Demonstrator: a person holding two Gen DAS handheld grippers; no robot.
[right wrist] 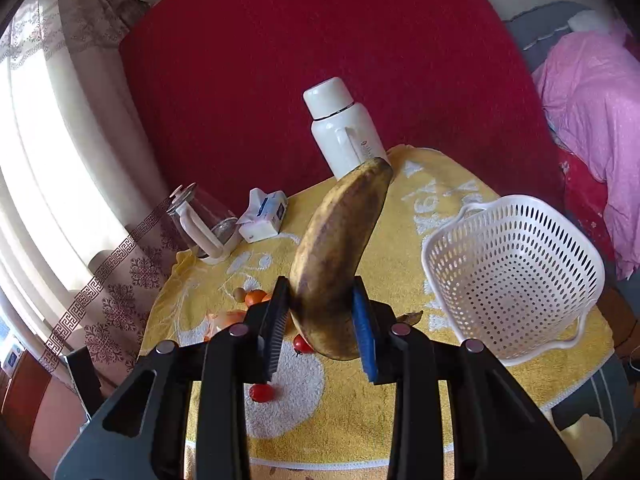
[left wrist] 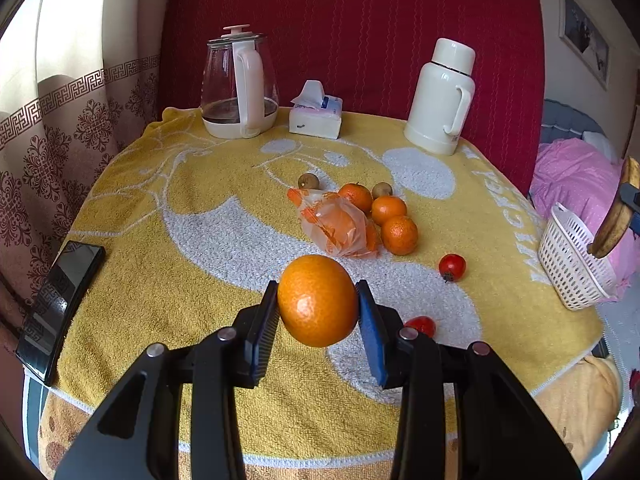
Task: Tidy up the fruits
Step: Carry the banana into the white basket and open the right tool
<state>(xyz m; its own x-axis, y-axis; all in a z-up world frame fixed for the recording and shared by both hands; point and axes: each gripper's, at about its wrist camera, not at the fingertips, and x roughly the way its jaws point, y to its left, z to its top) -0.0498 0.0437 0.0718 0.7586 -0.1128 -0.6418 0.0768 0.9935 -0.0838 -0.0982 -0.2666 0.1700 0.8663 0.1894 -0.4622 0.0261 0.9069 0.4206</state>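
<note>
Left gripper (left wrist: 318, 300) clamping an orange (left wrist: 317, 300), holding it above the near-centre of the yellow worktop (left wrist: 180, 208). Right gripper (right wrist: 320, 312) gripping a brown-spotted banana (right wrist: 340, 256) upright, hanging over the worktop just left of the white basket (right wrist: 516, 276). Sitting mid-worktop: three more oranges (left wrist: 394, 220) beside an orange bag (left wrist: 336, 226), two red tomatoes (left wrist: 452, 267) nearer.

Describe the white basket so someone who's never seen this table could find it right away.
Start at the round table under the yellow towel, backed by a red cloth. On the towel's right edge, nearest the pink bedding, sits the white basket. It is empty, and it alone has perforated plastic walls; the other white things, a flask and a tissue pack, are solid.
</note>
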